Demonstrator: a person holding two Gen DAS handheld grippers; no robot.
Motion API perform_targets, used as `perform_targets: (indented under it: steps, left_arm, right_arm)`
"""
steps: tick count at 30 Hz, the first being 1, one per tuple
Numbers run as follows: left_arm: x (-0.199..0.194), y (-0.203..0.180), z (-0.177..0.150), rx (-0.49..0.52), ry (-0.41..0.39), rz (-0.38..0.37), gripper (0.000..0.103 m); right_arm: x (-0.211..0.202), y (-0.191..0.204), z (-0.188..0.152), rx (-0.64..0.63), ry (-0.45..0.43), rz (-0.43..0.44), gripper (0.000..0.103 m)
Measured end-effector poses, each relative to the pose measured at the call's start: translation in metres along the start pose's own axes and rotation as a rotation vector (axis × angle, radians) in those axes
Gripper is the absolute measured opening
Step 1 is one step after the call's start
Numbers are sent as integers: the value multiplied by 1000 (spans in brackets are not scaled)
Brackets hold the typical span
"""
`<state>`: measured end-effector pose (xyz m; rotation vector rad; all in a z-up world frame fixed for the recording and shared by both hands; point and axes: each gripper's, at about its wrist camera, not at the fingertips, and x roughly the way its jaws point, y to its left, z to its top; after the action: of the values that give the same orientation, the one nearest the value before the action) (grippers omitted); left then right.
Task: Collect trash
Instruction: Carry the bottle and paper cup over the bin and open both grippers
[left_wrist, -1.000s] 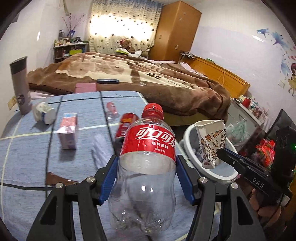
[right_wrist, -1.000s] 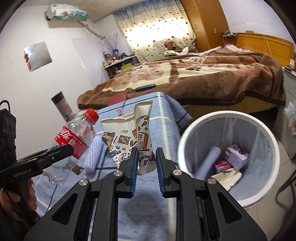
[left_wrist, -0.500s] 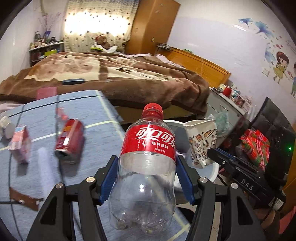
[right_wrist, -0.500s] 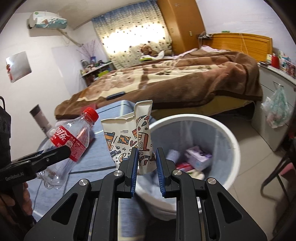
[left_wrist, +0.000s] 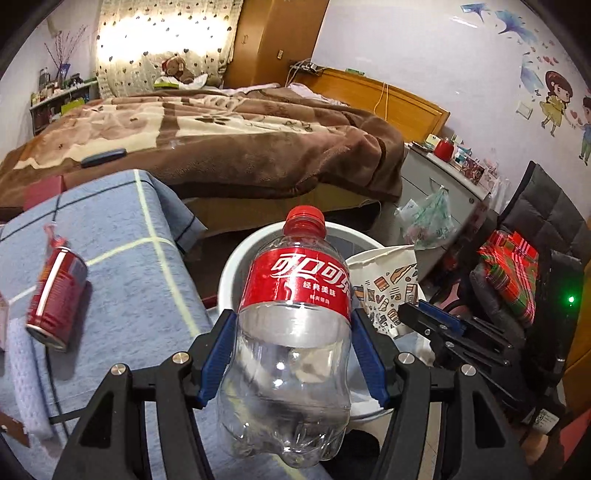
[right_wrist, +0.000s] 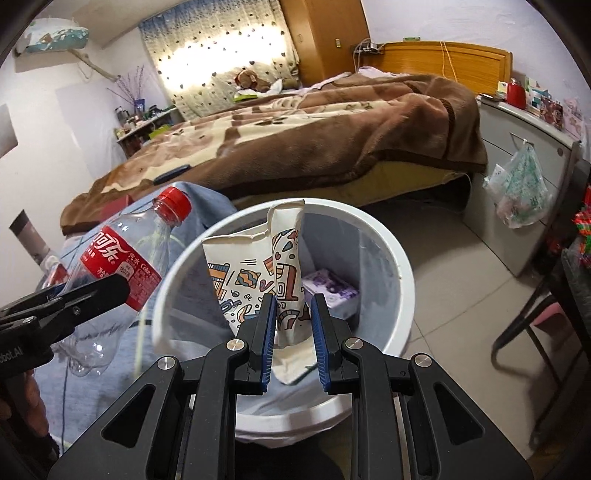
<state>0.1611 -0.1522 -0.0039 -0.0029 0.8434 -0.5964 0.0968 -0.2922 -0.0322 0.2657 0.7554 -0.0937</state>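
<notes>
My left gripper (left_wrist: 293, 332) is shut on an empty clear cola bottle (left_wrist: 295, 310) with a red label and cap, held upright at the near rim of the white trash bin (left_wrist: 229, 269). In the right wrist view the same bottle (right_wrist: 122, 266) hangs at the left of the bin (right_wrist: 391, 251). My right gripper (right_wrist: 291, 314) is shut on a crushed paper cup (right_wrist: 258, 269) with colourful drawings, held over the bin's mouth. The cup (left_wrist: 388, 288) also shows to the right of the bottle in the left wrist view. Inside the bin lies a purple packet (right_wrist: 332, 291).
A blue checked table (left_wrist: 122, 236) at the left carries a lying red can (left_wrist: 55, 295) and a white cloth (left_wrist: 22, 369). A bed with a brown blanket (left_wrist: 221, 147) stands behind. A grey cabinet (right_wrist: 528, 155) with a hanging plastic bag (right_wrist: 521, 188) and a dark chair (left_wrist: 535, 258) stand at the right.
Both grippers have swung right, away from the table toward the bin. The cup now hangs over the bin's mouth, and the bottle has reached the bin's rim. Both grips are unchanged.
</notes>
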Motion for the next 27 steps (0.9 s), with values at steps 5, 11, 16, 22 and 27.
perform_targets:
  steps: [5, 11, 16, 22, 27]
  left_arm:
    - [12, -5, 3, -1, 20, 2, 65]
    - [21, -5, 4, -13, 39, 17, 65]
    - [18, -5, 6, -10, 23, 33, 70]
    - [9, 1, 4, -17, 9, 26, 70]
    - [-1, 6, 2, -28, -3, 29, 70]
  right_arm:
    - [4, -7, -1, -6, 17, -25, 20]
    - [6, -11, 0, -6, 30, -33, 21]
    - [11, -9, 0, -21, 46, -38, 22]
    - [7, -7, -3, -29, 43, -49, 24]
    - [-1, -5, -2, -29, 13, -51, 24]
